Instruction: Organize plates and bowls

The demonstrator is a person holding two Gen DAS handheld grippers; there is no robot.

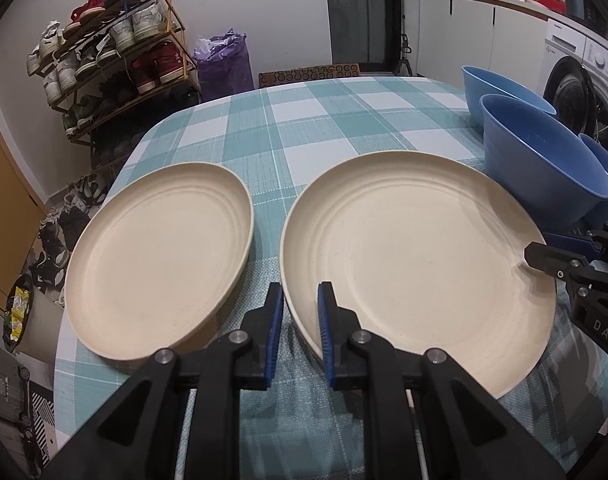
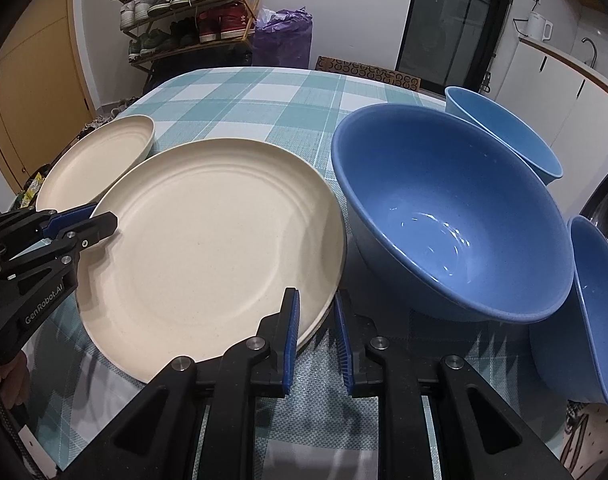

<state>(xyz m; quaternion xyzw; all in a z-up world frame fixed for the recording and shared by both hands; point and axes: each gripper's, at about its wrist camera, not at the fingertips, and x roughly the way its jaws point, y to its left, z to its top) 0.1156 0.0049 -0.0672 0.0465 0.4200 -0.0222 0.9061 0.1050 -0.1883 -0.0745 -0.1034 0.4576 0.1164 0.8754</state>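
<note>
Two cream plates lie on a teal checked tablecloth. The near plate (image 1: pixel 420 256) (image 2: pixel 208 240) has both grippers at its rim. My left gripper (image 1: pixel 301 304) straddles its left rim, one finger inside and one outside, with a gap still showing. My right gripper (image 2: pixel 316 316) straddles its right rim the same way. The far plate (image 1: pixel 160 256) (image 2: pixel 100 156) lies to the left, untouched. A large blue bowl (image 2: pixel 448 208) (image 1: pixel 544 164) stands right of the near plate, a second blue bowl (image 2: pixel 504 132) behind it and a third (image 2: pixel 596 312) at the right edge.
The table (image 1: pixel 304 120) has bare cloth at the back. A shoe rack (image 1: pixel 116 52) stands beyond its far left corner, with shoes on the floor. A washing machine (image 1: pixel 580 84) and kitchen counter stand on the right.
</note>
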